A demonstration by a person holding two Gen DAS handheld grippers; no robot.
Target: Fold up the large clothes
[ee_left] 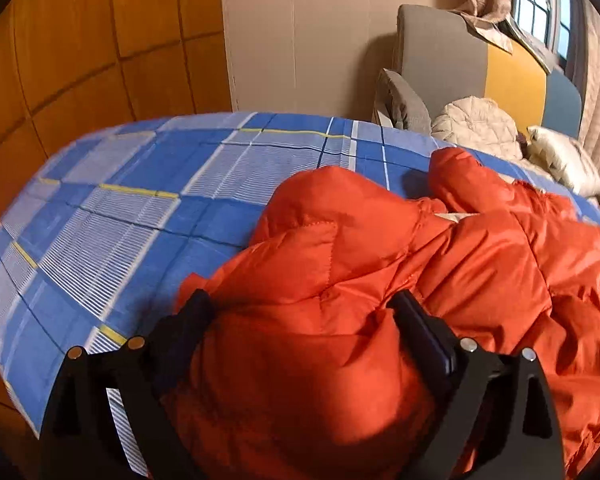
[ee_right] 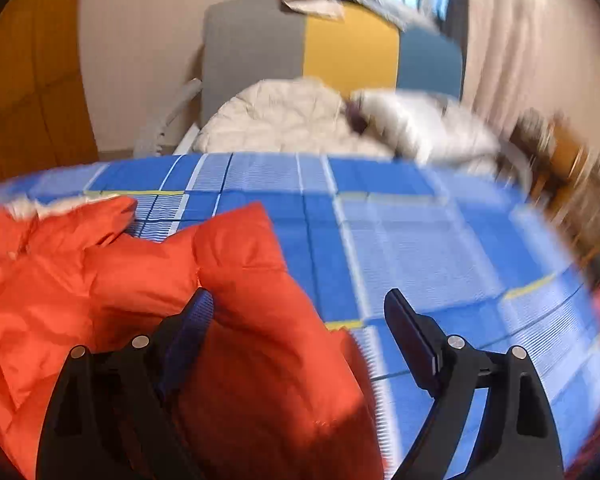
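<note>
An orange puffer jacket (ee_left: 380,248) lies bunched on a bed with a blue plaid sheet (ee_left: 140,200). My left gripper (ee_left: 304,312) has its jaws wide apart, one on each side of a thick fold of the jacket. In the right wrist view the jacket (ee_right: 140,280) fills the lower left, with a pale fur trim at its far edge. My right gripper (ee_right: 300,308) is open: its left finger (ee_right: 188,332) rests against a jacket fold, its right finger (ee_right: 412,332) is over the bare sheet (ee_right: 420,232). The right view is motion-blurred.
A grey, yellow and blue headboard (ee_left: 492,68) stands at the far end with a cream quilted garment (ee_left: 476,128) and a pillow (ee_left: 560,160) before it. Orange wooden panels (ee_left: 80,60) line the left wall. A curtained window (ee_left: 540,4) is at the right.
</note>
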